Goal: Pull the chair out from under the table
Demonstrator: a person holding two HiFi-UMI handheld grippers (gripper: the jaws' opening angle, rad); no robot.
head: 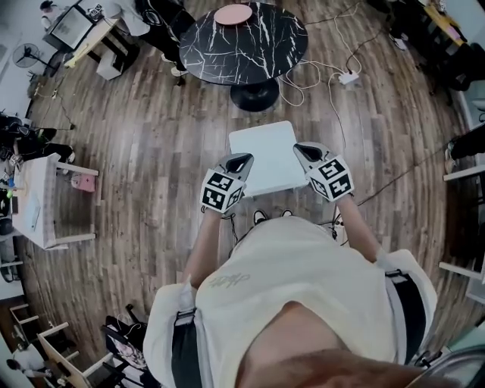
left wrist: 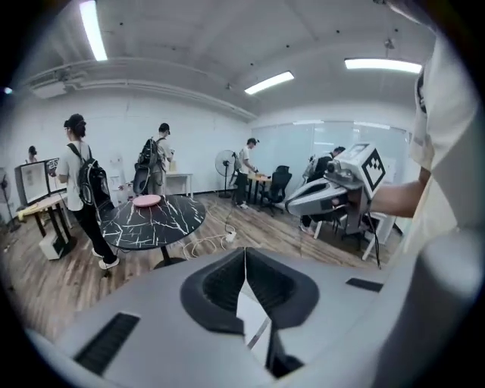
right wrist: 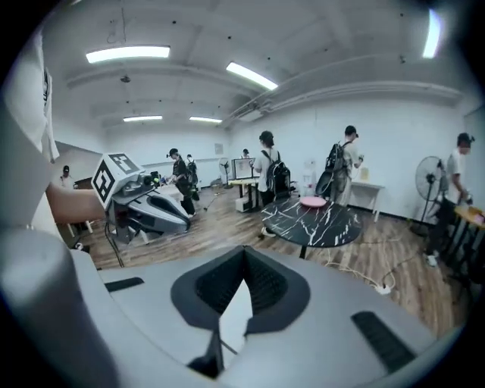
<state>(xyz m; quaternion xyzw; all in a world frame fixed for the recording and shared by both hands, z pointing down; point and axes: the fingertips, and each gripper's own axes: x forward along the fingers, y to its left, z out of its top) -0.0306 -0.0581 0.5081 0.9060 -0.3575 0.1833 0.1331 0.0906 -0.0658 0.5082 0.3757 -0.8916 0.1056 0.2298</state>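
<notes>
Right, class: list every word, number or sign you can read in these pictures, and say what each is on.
Nothing can be read.
Print on the shirt: faint, too blurred to read.
Cubes on the left gripper and right gripper: black-and-white square patterns, no letters.

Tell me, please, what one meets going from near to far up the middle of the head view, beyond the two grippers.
The white chair seat → the round pedestal base → the black marble-patterned tabletop → the pink plate at the tabletop's far edge.
</notes>
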